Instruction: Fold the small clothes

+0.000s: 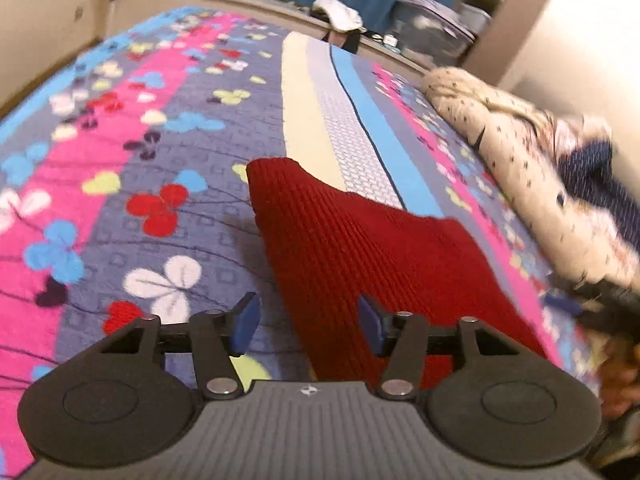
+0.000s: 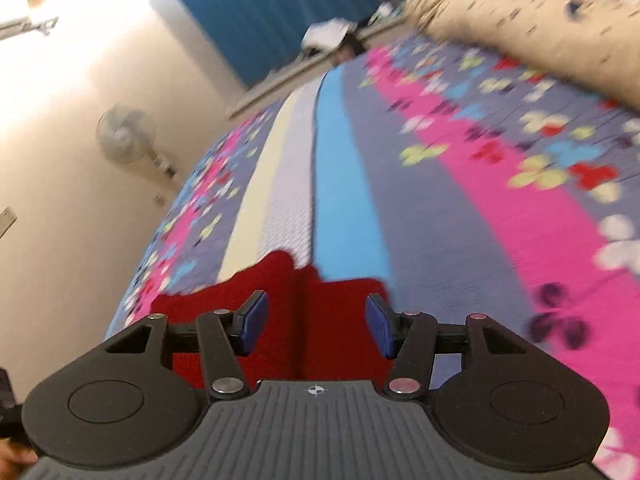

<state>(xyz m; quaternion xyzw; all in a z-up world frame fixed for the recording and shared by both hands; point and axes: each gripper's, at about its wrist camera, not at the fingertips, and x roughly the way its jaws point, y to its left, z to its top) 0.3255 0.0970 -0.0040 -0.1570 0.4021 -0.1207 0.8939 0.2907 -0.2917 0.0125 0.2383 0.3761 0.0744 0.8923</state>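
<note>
Left claw: your left gripper [image 1: 306, 324] stands with its blue pads [image 1: 244, 322] parted at a middling width, nothing pinched; the cloth shows between and beyond them, untouched as far as you can see.
Right claw: your right gripper [image 2: 316, 325] is likewise parted, blue pads clear of the fabric that lies under and ahead of them.
Task thing: the dark red ribbed knit garment [image 1: 360, 248] lies flat on the bed, on the near side, crossing the cream and blue stripes at the middle.
Bed cover: purple and pink bedspread with a clover print [image 1: 160, 160].
Far side: cream speckled bundle of cloth [image 1: 500, 140] along the bed's right edge, well apart from the red knit.
Blur: the right wrist view smears; fine detail is lost.
</note>
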